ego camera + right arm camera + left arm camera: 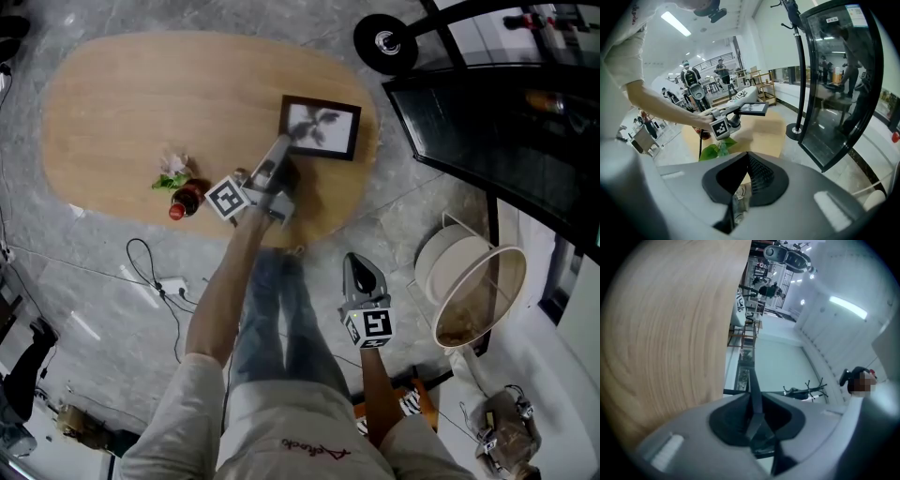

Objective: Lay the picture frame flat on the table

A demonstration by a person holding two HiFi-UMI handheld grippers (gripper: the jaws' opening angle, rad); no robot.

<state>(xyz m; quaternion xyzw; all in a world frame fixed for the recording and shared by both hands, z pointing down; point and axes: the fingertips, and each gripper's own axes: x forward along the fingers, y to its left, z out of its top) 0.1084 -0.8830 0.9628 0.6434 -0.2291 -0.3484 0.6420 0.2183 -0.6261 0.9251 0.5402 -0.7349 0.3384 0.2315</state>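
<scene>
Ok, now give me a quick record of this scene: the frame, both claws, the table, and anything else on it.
frame: picture frame, held about level above the table's right end, not yet lying on it
left claw: left claw, shut on the frame's edge
right claw: right claw, shut, empty, off the table's near side
table: table, oval, wooden
also on table: red bottle with green leaves, near the front edge

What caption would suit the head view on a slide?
Left gripper holds the picture frame by its edge over the oval wooden table; right gripper hangs empty, jaws shut.
</scene>
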